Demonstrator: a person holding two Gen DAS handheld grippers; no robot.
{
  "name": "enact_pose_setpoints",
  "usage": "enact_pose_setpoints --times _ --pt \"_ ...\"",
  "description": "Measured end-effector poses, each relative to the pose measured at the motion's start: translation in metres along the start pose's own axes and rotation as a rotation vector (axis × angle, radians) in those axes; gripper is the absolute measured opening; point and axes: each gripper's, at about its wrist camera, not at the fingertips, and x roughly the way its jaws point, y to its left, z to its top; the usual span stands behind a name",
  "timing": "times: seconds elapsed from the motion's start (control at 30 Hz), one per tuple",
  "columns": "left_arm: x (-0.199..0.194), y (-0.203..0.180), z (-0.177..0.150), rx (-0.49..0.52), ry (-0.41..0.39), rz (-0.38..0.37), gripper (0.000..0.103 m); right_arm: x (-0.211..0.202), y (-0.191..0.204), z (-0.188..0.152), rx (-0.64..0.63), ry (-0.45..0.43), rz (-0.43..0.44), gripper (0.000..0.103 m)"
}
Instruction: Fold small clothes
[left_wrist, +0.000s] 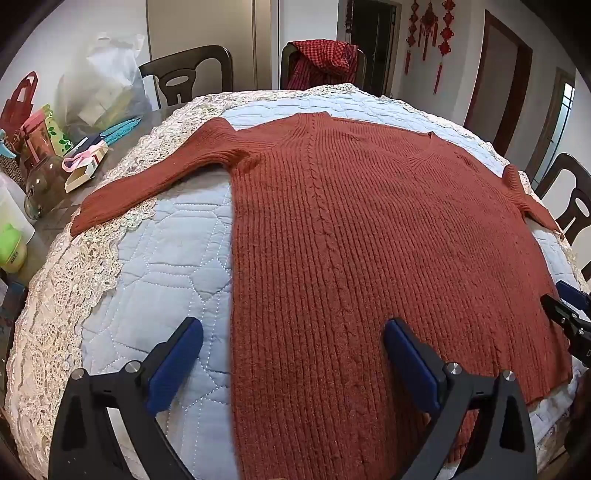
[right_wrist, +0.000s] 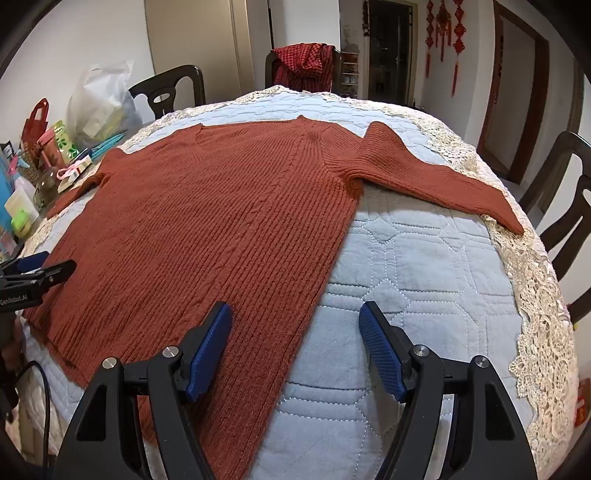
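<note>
A rust-red knitted sweater (left_wrist: 369, 229) lies flat, front up, on a light blue quilted cover (left_wrist: 166, 266), both sleeves spread outward. My left gripper (left_wrist: 293, 332) is open and empty, hovering over the sweater's left side edge near the hem. My right gripper (right_wrist: 295, 314) is open and empty, hovering over the sweater's (right_wrist: 207, 221) right side edge near the hem. The right gripper also shows at the right edge of the left wrist view (left_wrist: 565, 306). The left gripper shows at the left edge of the right wrist view (right_wrist: 40, 273).
A lace cloth (left_wrist: 74, 288) borders the quilt. Clutter stands at the table's left: a glass jar (left_wrist: 44, 184), a green bottle (left_wrist: 13, 247), a plastic bag (left_wrist: 107, 85), boxes. Dark chairs surround the table, one with a red checked garment (left_wrist: 325, 62).
</note>
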Motion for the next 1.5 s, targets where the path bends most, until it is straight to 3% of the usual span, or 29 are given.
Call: enact_pose_setpoints --times 1.5 --pt "0.0030 0.0002 -0.0030 0.011 -0.001 0.014 0.103 0.0000 -0.0016 -0.0003 0.005 0.000 0.005 0.072"
